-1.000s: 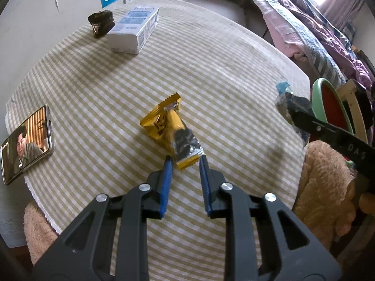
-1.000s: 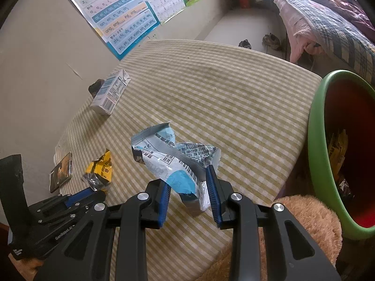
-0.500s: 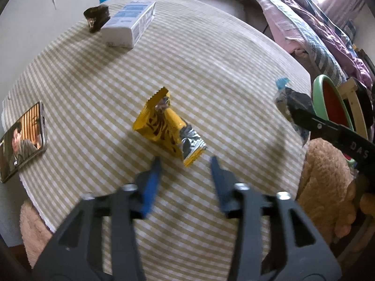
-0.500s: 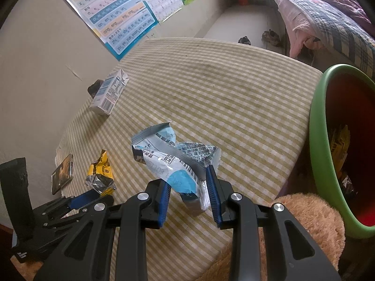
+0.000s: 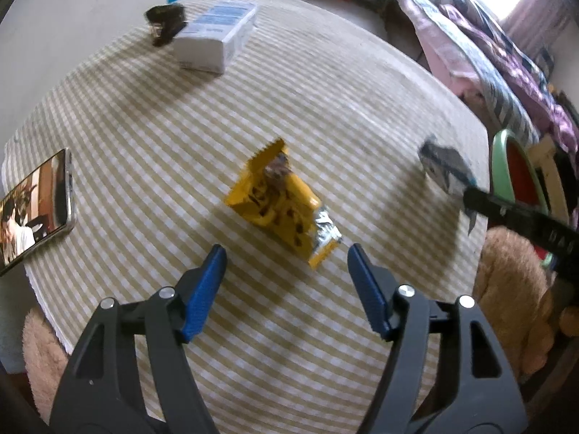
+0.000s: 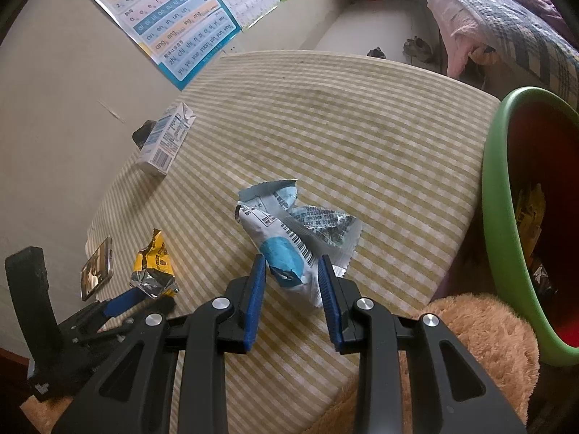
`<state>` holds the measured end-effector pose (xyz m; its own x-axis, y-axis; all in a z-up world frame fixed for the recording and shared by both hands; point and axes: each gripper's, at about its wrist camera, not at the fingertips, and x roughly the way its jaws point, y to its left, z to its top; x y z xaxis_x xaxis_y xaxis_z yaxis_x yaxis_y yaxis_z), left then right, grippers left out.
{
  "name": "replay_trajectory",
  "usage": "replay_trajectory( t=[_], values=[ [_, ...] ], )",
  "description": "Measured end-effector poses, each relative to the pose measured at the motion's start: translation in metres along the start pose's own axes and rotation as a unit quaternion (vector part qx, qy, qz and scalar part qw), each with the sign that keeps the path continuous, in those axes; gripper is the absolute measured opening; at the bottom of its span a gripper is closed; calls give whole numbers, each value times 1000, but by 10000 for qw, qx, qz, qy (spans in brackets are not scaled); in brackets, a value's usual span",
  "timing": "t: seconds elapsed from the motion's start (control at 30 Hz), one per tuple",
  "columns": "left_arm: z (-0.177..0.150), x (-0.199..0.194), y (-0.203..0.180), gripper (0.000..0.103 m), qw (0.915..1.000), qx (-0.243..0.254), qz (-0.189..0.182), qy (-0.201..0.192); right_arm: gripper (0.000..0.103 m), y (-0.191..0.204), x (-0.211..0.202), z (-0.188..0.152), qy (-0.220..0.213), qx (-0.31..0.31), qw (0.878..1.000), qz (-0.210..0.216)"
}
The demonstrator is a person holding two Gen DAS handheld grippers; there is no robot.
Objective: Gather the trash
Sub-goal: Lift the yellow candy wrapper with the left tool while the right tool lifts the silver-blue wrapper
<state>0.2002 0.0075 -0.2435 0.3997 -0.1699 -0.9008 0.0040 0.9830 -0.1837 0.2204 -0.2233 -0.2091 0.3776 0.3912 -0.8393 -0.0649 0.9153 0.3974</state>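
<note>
A yellow snack wrapper (image 5: pixel 280 204) lies on the striped tablecloth (image 5: pixel 325 90), just ahead of my left gripper (image 5: pixel 286 253), which is open wide and empty. The wrapper also shows in the right wrist view (image 6: pixel 153 269). My right gripper (image 6: pixel 291 267) is shut on a blue and white wrapper (image 6: pixel 289 238) and holds it over the table's right part. That wrapper shows in the left wrist view (image 5: pixel 447 171). A green-rimmed red bin (image 6: pixel 506 217) with trash inside stands off the table's right edge.
A milk carton (image 5: pixel 217 38) and a small black object (image 5: pixel 164 23) lie at the far side. A phone (image 5: pixel 36 209) lies at the left edge. A furry tan cushion (image 6: pixel 481 343) sits below the near right edge. A bed (image 5: pixel 488 72) stands beyond.
My left gripper has opened wide and let go of the yellow wrapper's end, which now lies on the cloth. My right gripper still holds the blue wrapper, almost unmoved.
</note>
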Motion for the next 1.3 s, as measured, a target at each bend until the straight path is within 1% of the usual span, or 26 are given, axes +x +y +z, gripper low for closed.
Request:
replay_trajectory(
  t=[0.07, 0.2, 0.27, 0.3, 0.37, 0.4, 0.47, 0.53, 0.57, 0.6, 0.63, 0.73, 0.8, 0.83, 0.87, 0.9, 0.97, 1.07, 1.3],
  values=[
    [3, -1, 9, 66, 9998, -169, -8, -50, 30, -1, 1, 1, 26, 33, 10000, 1],
    [11, 2, 13, 66, 9995, -319, -53, 34, 30, -5, 5, 1, 95, 112, 9999, 11],
    [17, 2, 8, 66, 9994, -309, -150, 8, 33, -5, 5, 2, 103, 118, 9999, 12],
    [20, 2, 6, 66, 9994, -292, -182, -7, 37, -5, 5, 2, 92, 118, 9999, 10],
    [27, 5, 1, 66, 9993, -272, -237, -8, 41, -5, 5, 2, 71, 126, 9999, 1],
    [31, 8, -2, 66, 9994, -276, -225, 13, 42, -5, 5, 2, 71, 136, 9999, -6],
    [37, 15, -6, 66, 9996, -246, -83, 53, 43, -6, 6, 2, 77, 163, 9998, -9],
    [40, 22, -8, 62, 9997, -233, 9, 113, 43, -6, 6, 2, 76, 170, 9998, -6],
    [41, 22, -10, 53, 9998, -200, 37, 77, 43, -6, 6, 2, 78, 166, 9998, -6],
    [42, 23, -12, 50, 9998, -169, 92, 85, 43, -6, 6, 2, 83, 158, 9998, -10],
    [43, 23, -13, 41, 9998, -124, 105, 84, 43, -6, 7, 3, 90, 150, 9998, -11],
    [42, 23, -13, 38, 9998, -128, 75, 104, 43, -4, 9, 2, 151, 58, 9999, -46],
    [41, 21, -11, 37, 9998, -176, 39, 107, 38, 0, 12, 2, 193, -10, 9998, -63],
    [40, 19, -11, 36, 9998, -185, 23, 99, 29, 1, 13, 1, 219, -41, 9997, -57],
    [38, 17, -11, 36, 9998, -180, 13, 90, 25, 1, 13, 1, 235, -51, 9997, -45],
    [37, 15, -12, 36, 9998, -161, -1, 75, 24, 2, 13, 1, 225, -56, 9997, -34],
    [34, 8, -15, 36, 9999, -105, -30, 24, 20, 2, 9, 0, 143, -64, 9999, -9],
    [28, -5, -13, 36, 9999, -51, -84, -58, 17, 4, 5, 1, 52, -92, 9999, 7],
    [32, -24, -24, 36, 9995, 12, -197, -238, 16, 8, -9, 0, -153, -151, 9998, 53]
  ],
)
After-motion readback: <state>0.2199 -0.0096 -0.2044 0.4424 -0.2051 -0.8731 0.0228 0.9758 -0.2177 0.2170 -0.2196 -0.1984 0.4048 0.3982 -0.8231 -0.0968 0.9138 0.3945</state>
